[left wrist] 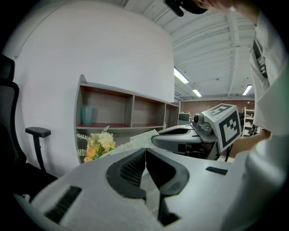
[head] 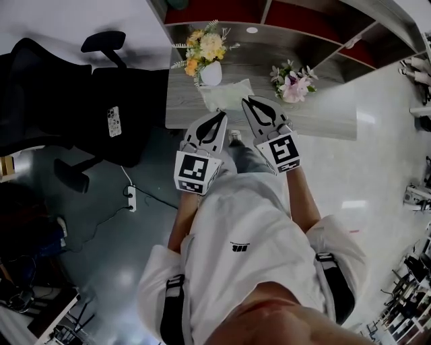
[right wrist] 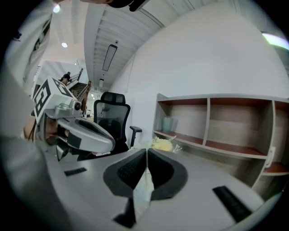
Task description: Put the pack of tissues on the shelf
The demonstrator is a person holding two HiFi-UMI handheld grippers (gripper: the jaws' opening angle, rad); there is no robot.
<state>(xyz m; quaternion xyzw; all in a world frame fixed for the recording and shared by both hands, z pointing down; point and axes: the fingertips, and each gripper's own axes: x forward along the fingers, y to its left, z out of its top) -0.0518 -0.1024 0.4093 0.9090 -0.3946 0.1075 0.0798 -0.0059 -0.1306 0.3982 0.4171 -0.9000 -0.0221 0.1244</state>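
The pack of tissues (head: 225,93), pale green and flat, is over the grey desk (head: 323,118) in front of the yellow flowers. My left gripper (head: 220,114) is shut with its tips at the pack's near edge. In the left gripper view the pack (left wrist: 133,140) stretches away just beyond the left gripper's (left wrist: 145,150) closed jaws. My right gripper (head: 247,100) is shut at the pack's right edge. In the right gripper view a pale strip of the pack (right wrist: 143,191) shows pinched between the right gripper's (right wrist: 146,151) jaws. The shelf (head: 283,17) with open compartments stands behind the desk.
Yellow flowers in a white vase (head: 205,50) and pink flowers (head: 293,84) stand on the desk. A black office chair (head: 60,101) with a phone (head: 114,121) on it is at the left. A power strip (head: 131,197) lies on the floor.
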